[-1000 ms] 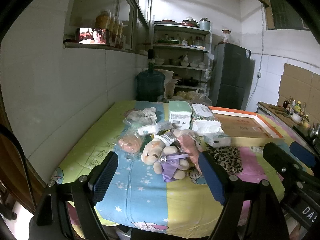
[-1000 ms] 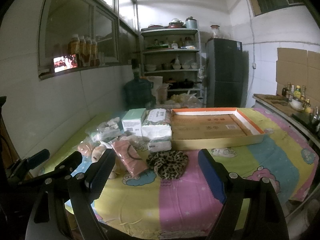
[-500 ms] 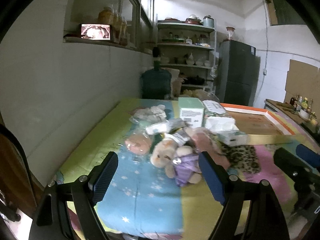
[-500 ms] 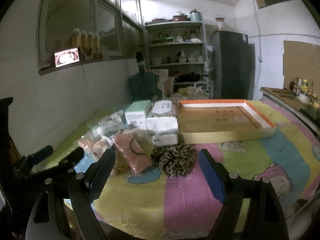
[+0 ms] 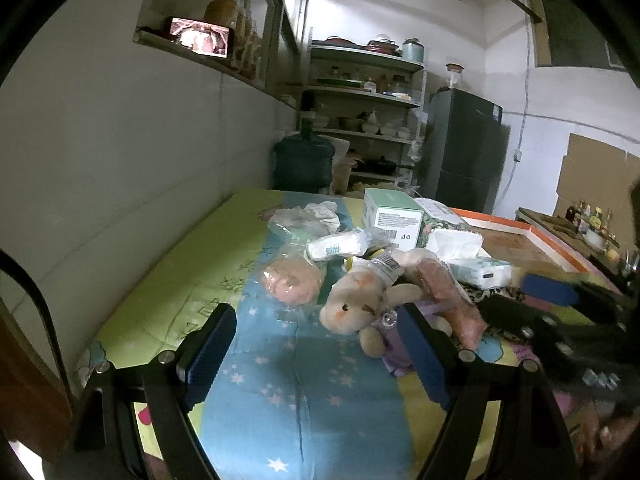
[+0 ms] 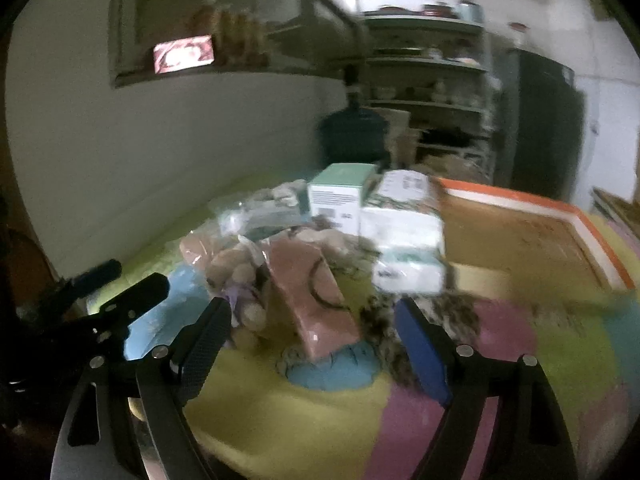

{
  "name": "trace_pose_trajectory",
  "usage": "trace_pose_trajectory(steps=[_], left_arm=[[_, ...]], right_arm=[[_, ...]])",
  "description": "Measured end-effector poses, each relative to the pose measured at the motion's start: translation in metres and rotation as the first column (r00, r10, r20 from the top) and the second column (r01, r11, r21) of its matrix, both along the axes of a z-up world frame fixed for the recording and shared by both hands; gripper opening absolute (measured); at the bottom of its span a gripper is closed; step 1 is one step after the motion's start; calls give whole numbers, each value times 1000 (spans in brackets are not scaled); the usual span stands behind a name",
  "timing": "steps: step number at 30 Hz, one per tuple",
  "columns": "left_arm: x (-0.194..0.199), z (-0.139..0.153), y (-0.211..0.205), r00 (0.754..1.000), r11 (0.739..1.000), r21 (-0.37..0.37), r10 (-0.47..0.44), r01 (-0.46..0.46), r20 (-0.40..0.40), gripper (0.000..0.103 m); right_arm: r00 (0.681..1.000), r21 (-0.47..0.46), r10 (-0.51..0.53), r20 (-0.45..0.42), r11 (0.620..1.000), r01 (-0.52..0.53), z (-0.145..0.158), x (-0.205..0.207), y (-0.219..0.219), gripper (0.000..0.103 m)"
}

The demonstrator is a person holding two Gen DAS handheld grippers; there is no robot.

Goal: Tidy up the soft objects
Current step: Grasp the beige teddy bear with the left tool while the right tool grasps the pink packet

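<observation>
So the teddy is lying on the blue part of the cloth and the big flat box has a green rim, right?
Not quite. The teddy does lie on the blue part of the cloth, but the big flat box has an orange rim, not green. The right wrist view shows it, and the left wrist view shows the same orange edge.

Right wrist view is motion-blurred throughout: label on the green box (image 6: 342,196) unreadable, leopard-print fabric (image 6: 420,320) smeared and partly hidden behind the right gripper's blue pad. In the left wrist view, the plush toy (image 5: 362,304) has its lower body hidden by the blue pad beside it. Phone screen (image 5: 200,37) above the toy: content too small to tell. Jars beside it are indistinct.
</observation>
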State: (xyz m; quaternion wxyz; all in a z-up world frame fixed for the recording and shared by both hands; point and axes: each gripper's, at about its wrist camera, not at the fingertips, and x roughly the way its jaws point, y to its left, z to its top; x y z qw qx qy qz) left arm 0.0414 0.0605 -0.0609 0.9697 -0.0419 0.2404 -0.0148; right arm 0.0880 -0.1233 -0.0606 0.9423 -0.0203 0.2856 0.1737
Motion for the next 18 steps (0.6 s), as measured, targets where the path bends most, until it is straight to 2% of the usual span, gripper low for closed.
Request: trace_pose_trajectory(steps=[2,3,8,14,17,18], left_arm=[[3,-1,2,1000,1000,-8,-8,8,-10,83],[6,-3,4,1000,1000,-13,-13,13,-18,83],[16,-6,7,998,999,-33,-33,32,-44,83],[31,-14,9,993,996,-77,-57,49,-102,83],[40,-20,8,989,995,-86,-69,58,-129,83],[42,-21,7,988,994,-91,-75,63,-136,83]], right_arm=[[999,-6,46,-27,999,-46,-4,15,2,64],[997,-4,67,-43,998,-68,-7,22,3,61],[986,-8,136,-100,990,-137,-19,47,9,61],[976,-33,150,-158,987,-157,-32,68,16,61],[963,37,180,-201,984,-176,-36,75,10,45],[962,47,180,-206,984,-175,-36,75,9,45]])
